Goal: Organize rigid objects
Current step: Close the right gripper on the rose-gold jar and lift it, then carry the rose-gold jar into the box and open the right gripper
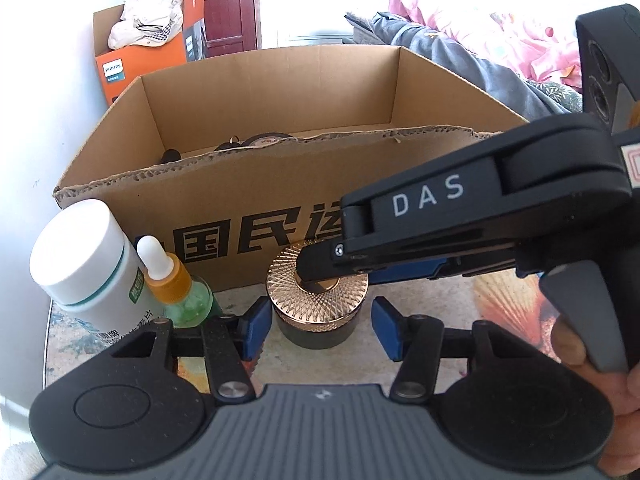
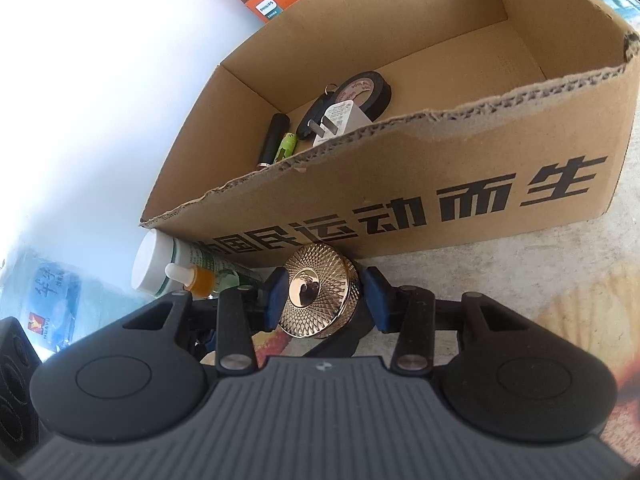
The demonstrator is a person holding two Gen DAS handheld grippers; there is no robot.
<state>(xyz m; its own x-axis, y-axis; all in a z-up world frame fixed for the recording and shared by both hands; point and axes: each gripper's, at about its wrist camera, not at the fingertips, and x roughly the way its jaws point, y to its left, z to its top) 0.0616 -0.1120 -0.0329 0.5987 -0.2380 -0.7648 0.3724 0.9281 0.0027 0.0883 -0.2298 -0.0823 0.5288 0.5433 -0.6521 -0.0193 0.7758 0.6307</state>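
Downward, both hand-held grippers (image 1: pixel 318 320) (jar (image 1: pixel 318 300) between)

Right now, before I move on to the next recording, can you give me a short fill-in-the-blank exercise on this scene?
1. The roll of black tape lies ___ the cardboard box.
2. The dropper bottle has an ___ collar under its white tip.
3. The white letters on the arm of the right gripper read ___.
4. The brand name on the orange box in the background is ___.

Missing words: inside; orange; DAS; PHILIPS
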